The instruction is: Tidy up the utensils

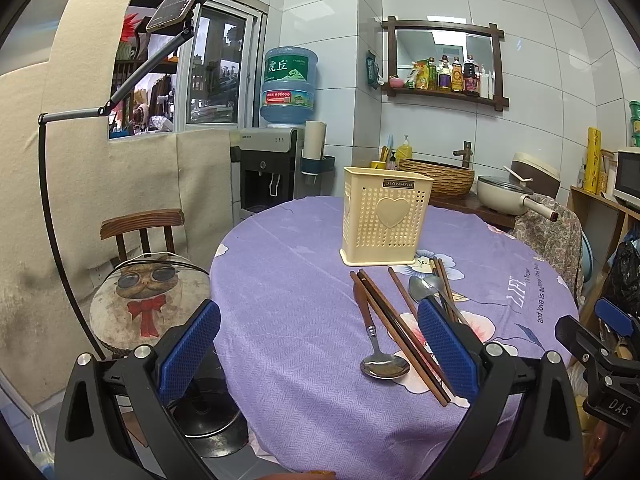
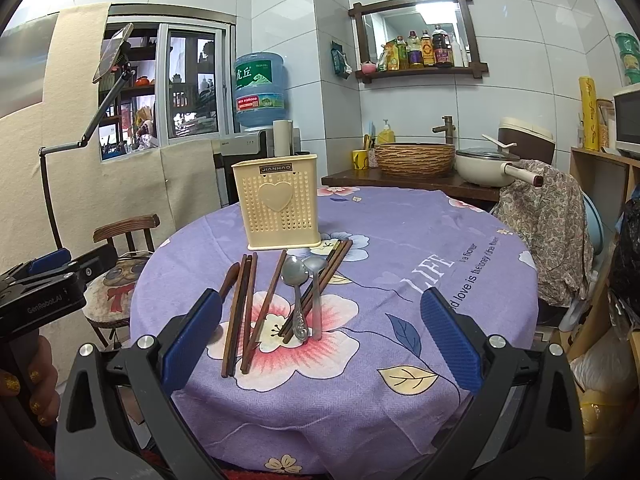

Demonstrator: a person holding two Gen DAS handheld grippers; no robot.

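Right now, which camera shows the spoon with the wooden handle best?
The left wrist view. There the spoon with the wooden handle lies fully visible on the tablecloth, bowl near the camera. In the right wrist view only the handle shows; the left finger of the right gripper hides the rest.

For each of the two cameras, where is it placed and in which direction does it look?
Left wrist: on the left gripper, at the table's left edge, facing holder, spoons and chopsticks; both open fingers and the right gripper show.
Right wrist: on the right gripper, at the near edge, facing the same utensils; open fingers, left gripper and a hand show.
Shared: holder, utensils, table.
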